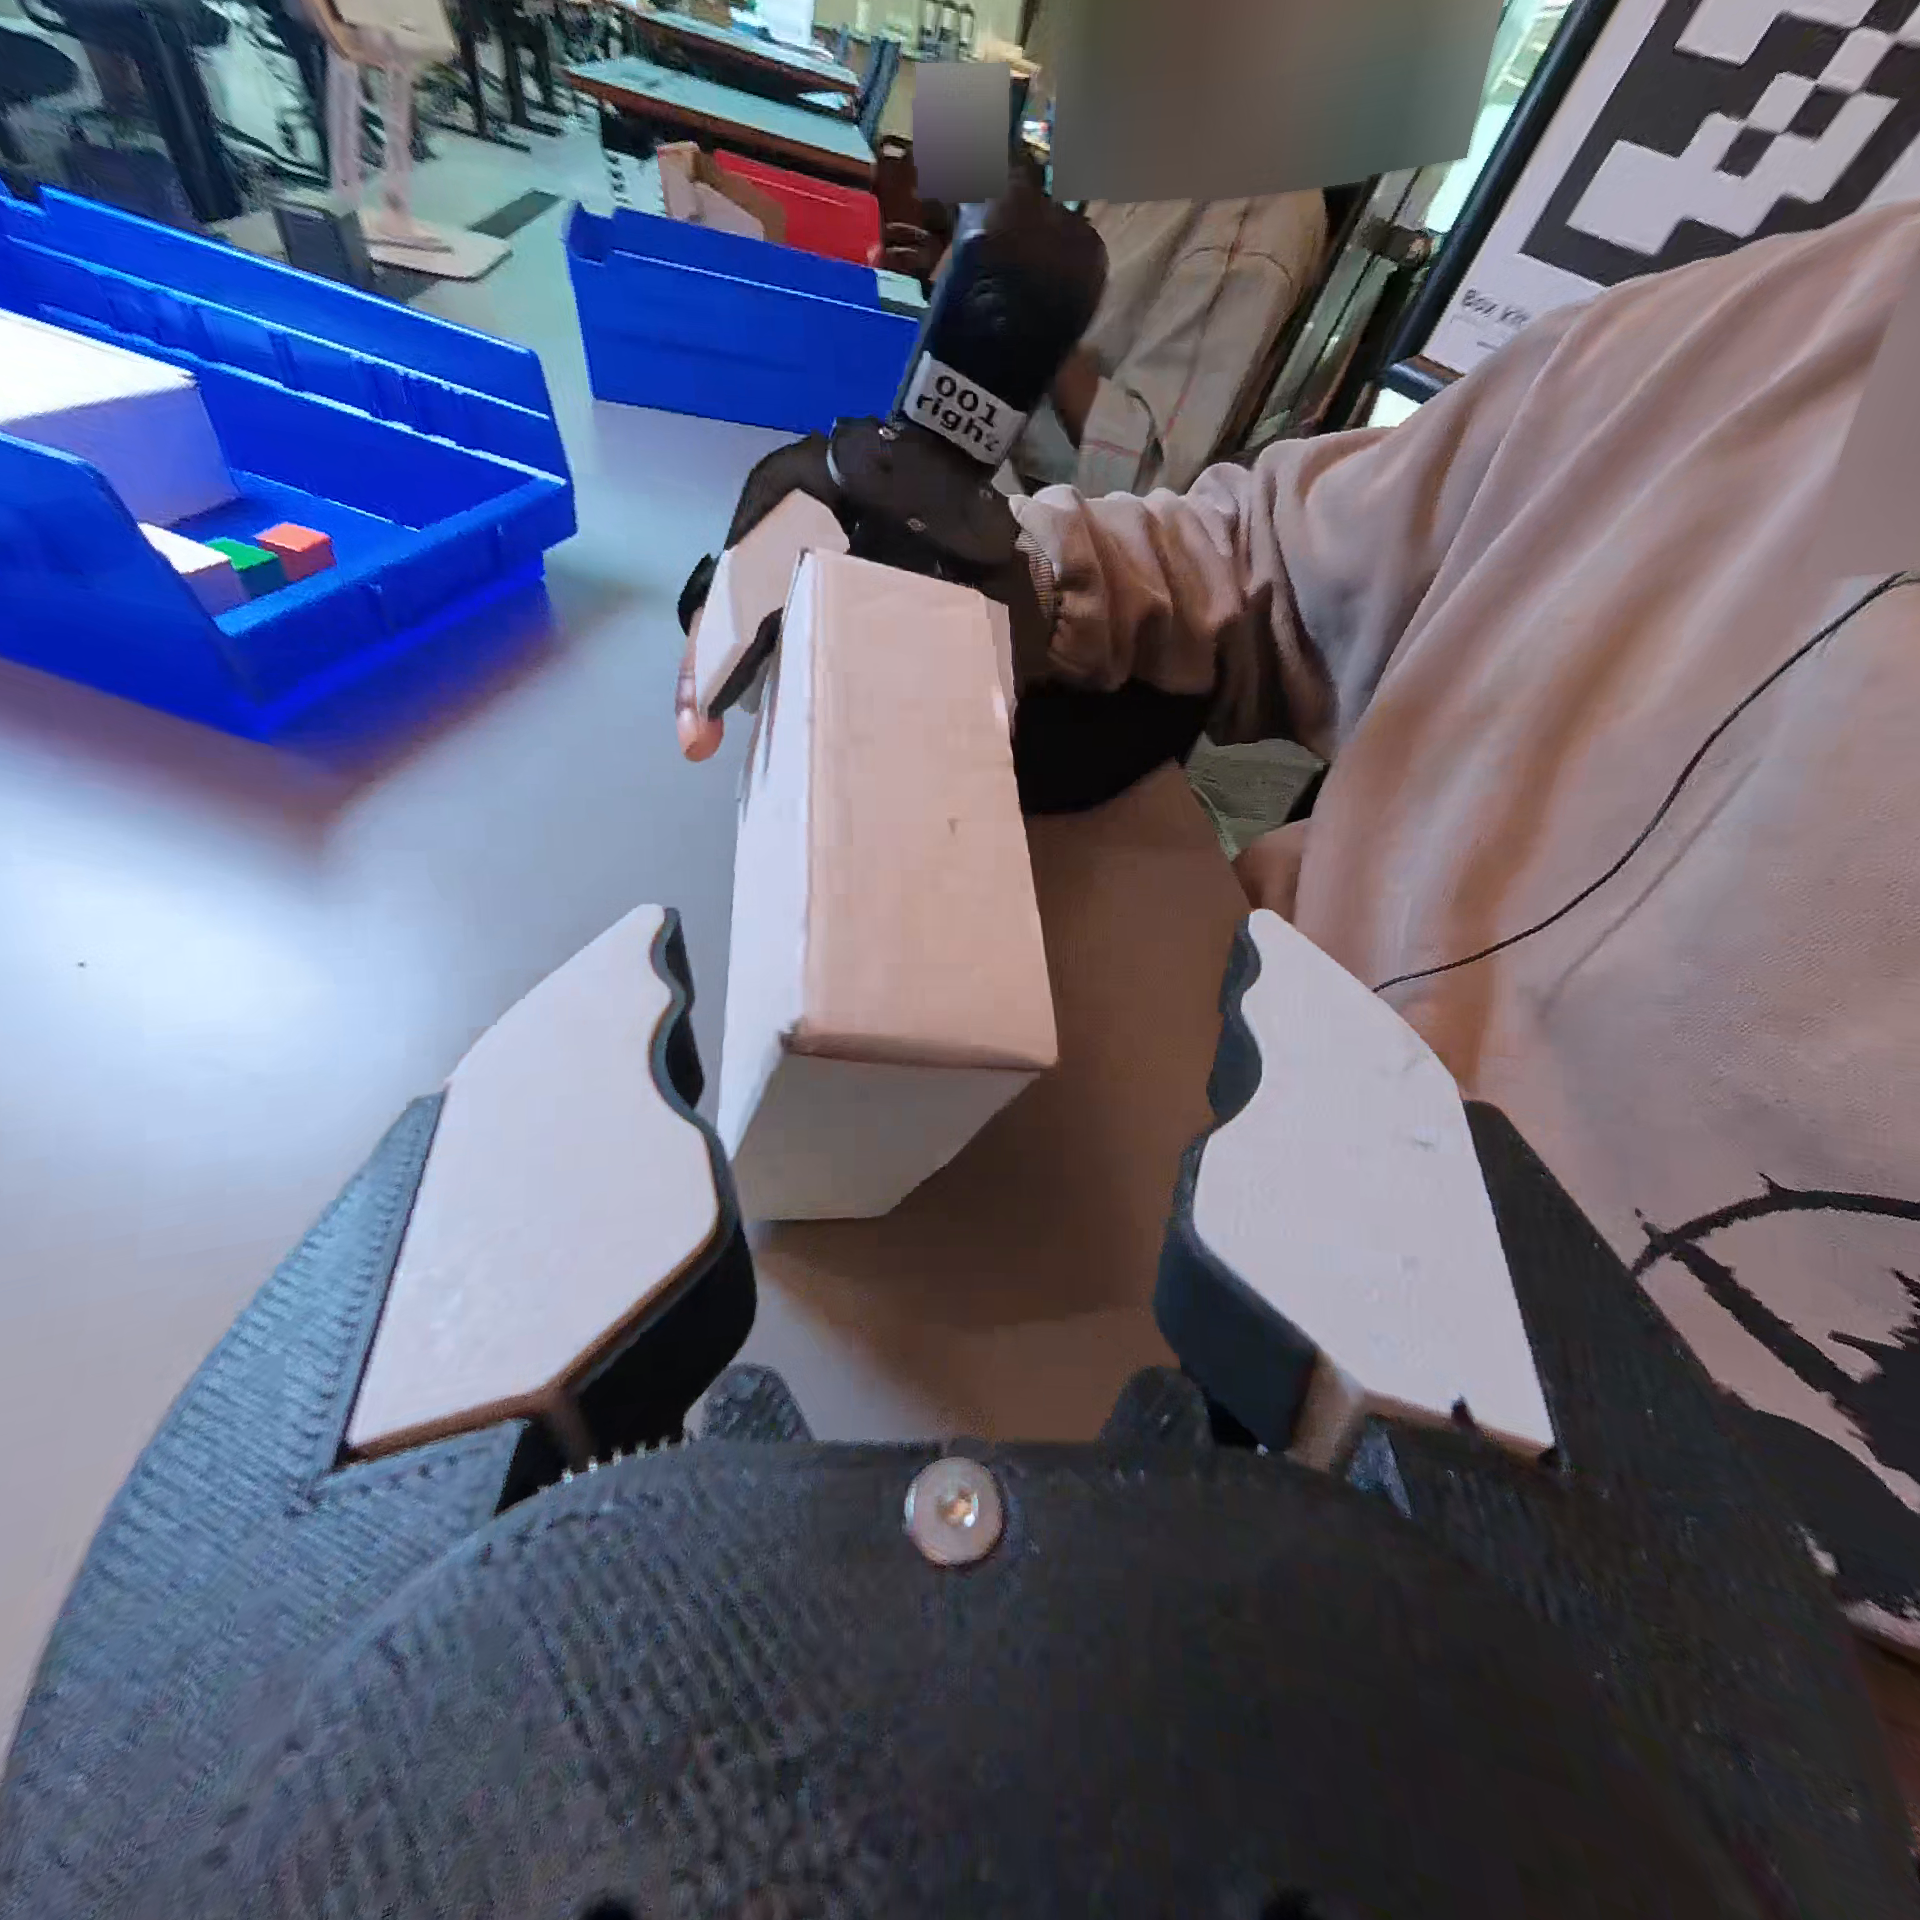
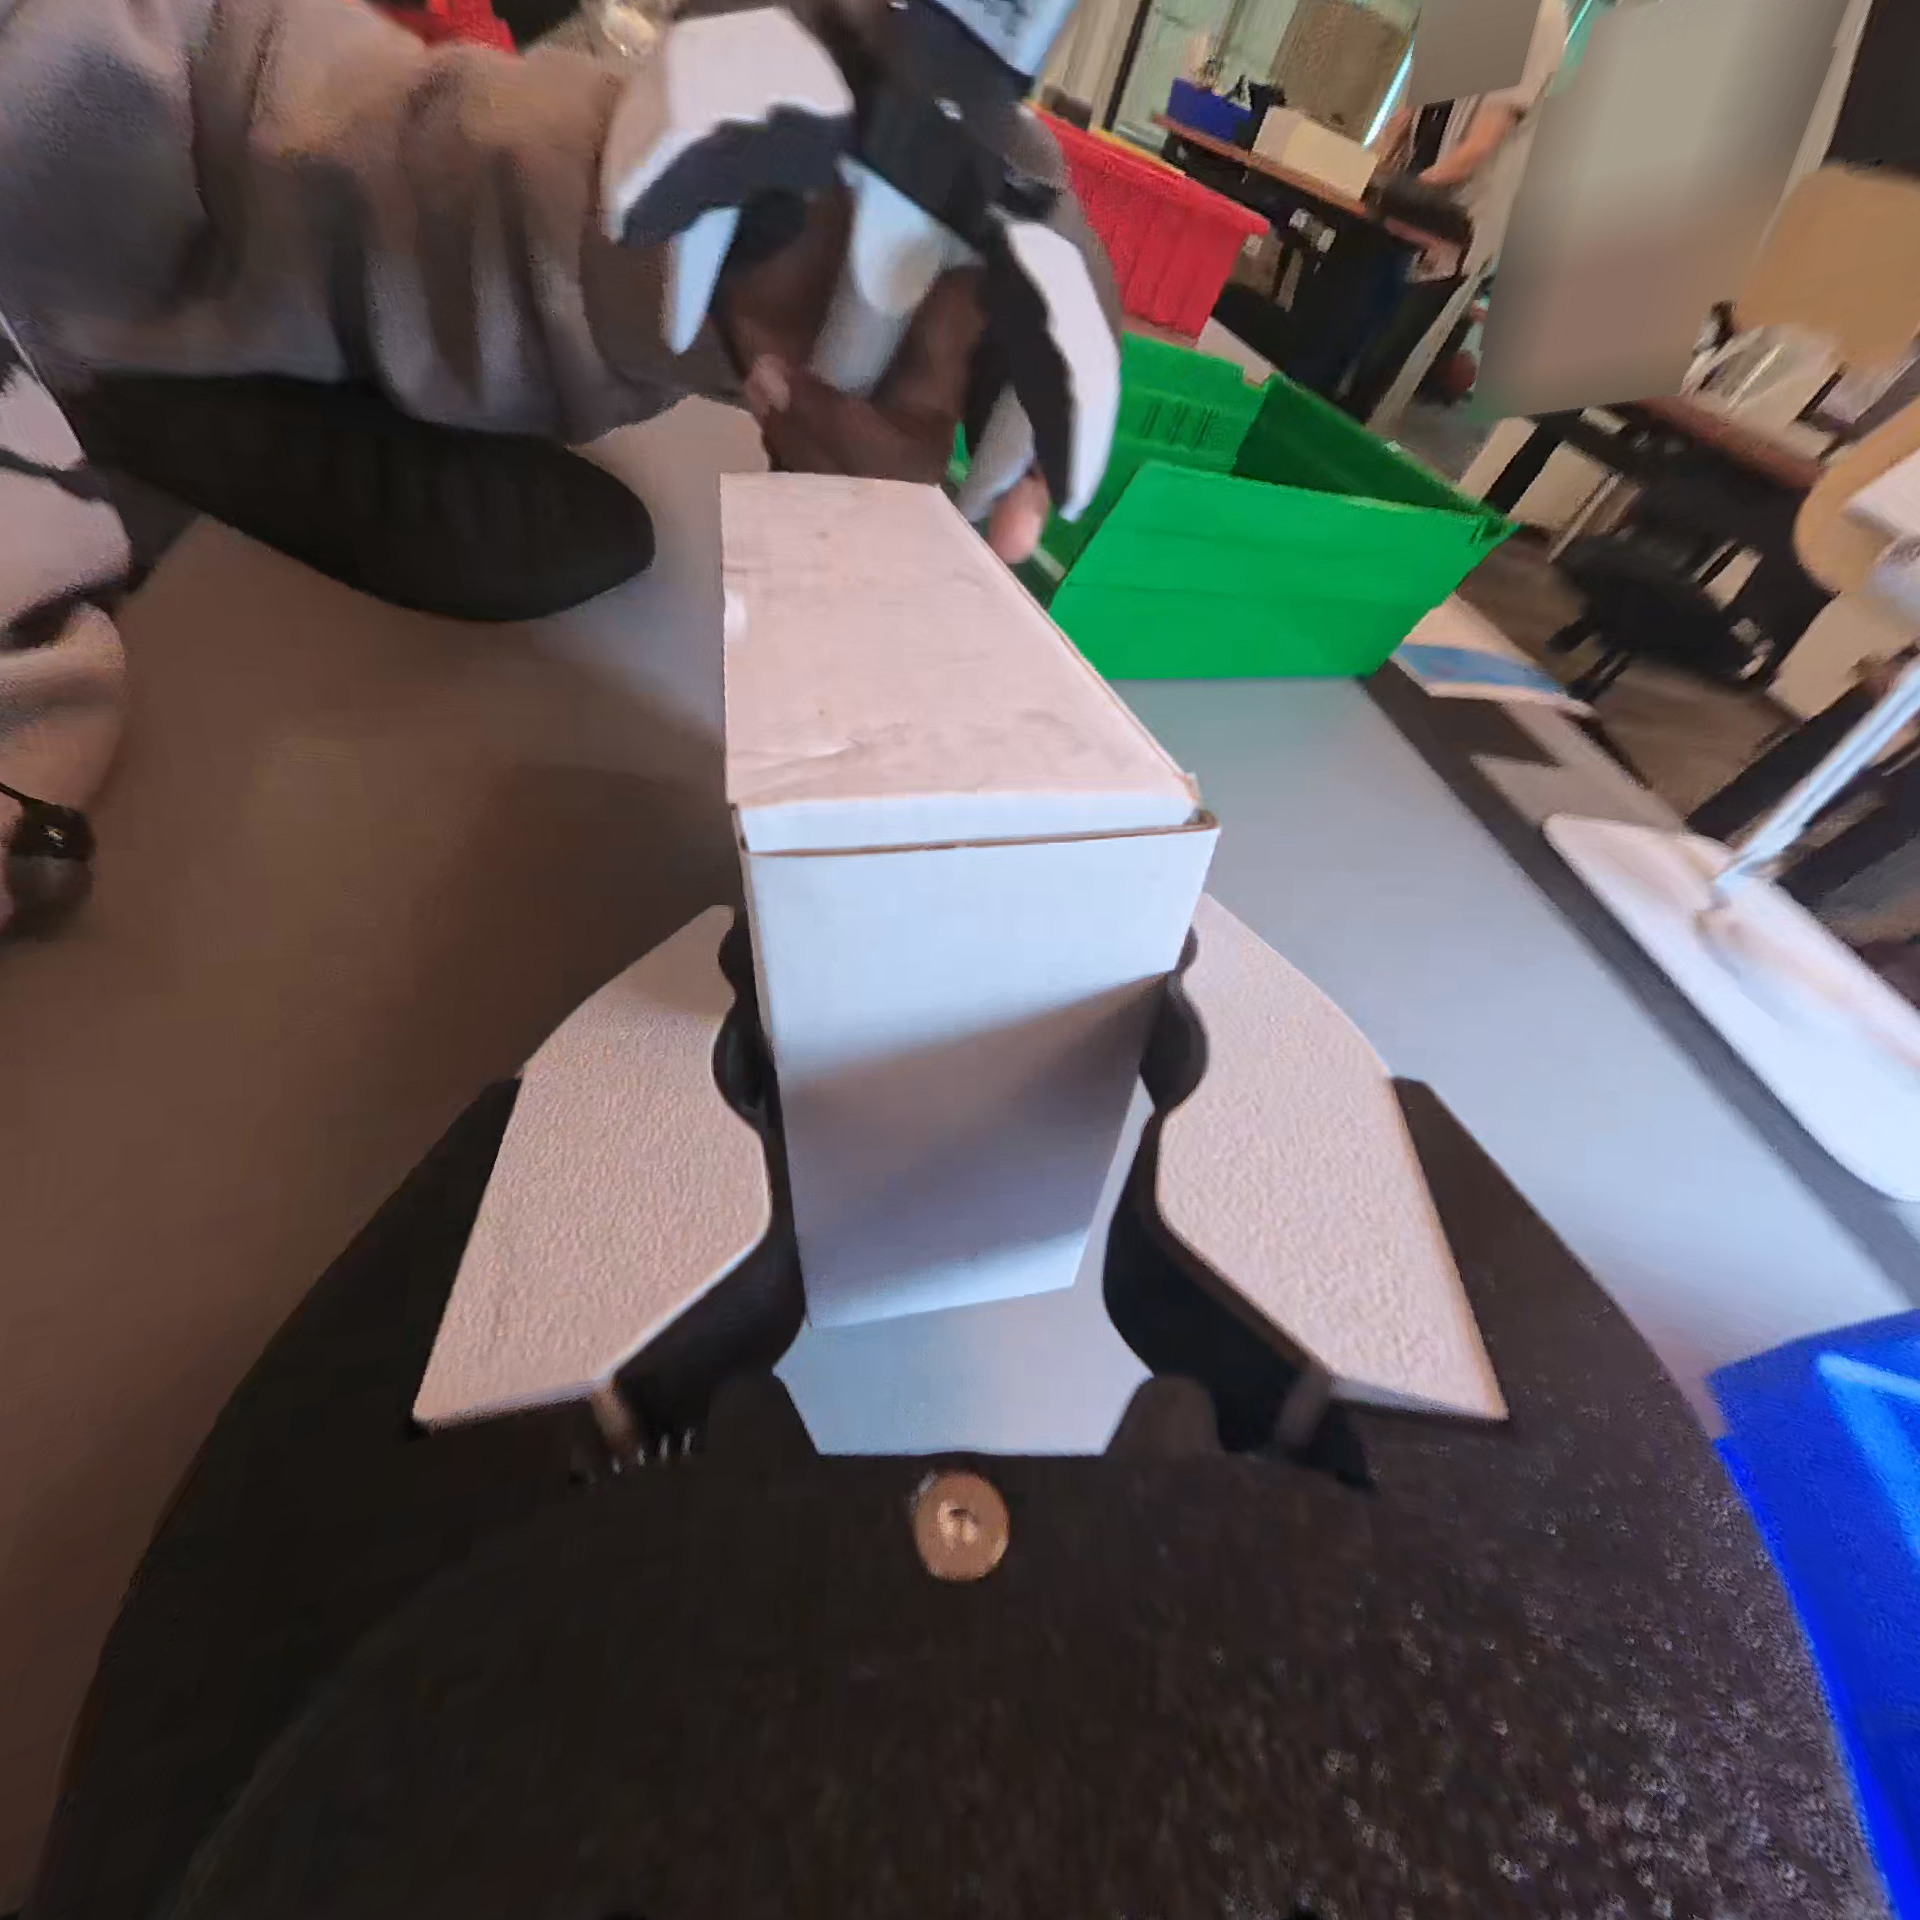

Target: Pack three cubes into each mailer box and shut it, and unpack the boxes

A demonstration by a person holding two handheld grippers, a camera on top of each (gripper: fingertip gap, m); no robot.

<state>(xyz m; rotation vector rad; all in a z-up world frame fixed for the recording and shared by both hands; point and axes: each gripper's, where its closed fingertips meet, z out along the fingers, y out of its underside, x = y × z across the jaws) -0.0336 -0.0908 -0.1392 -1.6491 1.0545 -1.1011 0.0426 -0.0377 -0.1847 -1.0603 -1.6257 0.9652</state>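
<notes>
A closed white mailer box (image 2: 935,665) is gripped at one end by my right gripper (image 2: 961,935), which is shut on its sides. In the left wrist view the box (image 1: 894,831) lies tilted over the table, and the right gripper (image 1: 862,675) holds its far end. My left gripper (image 1: 961,935) is open and empty. The box's near end sits between its fingers, close to the left finger (image 1: 582,1143). The left gripper (image 2: 883,405) shows blurred past the box's far end. Red (image 1: 298,545), green (image 1: 246,561) and white (image 1: 197,566) cubes lie in a blue bin (image 1: 416,582).
A second blue bin (image 1: 727,312) stands at the back. A green bin (image 2: 1247,561) and a red bin (image 2: 1143,239) stand beyond the box. A white lamp base (image 2: 1714,987) is on the right. A blue bin corner (image 2: 1829,1507) is near. The person's sleeve (image 1: 1558,727) is close by. The grippers' ends are close to 12 centimeters from one another.
</notes>
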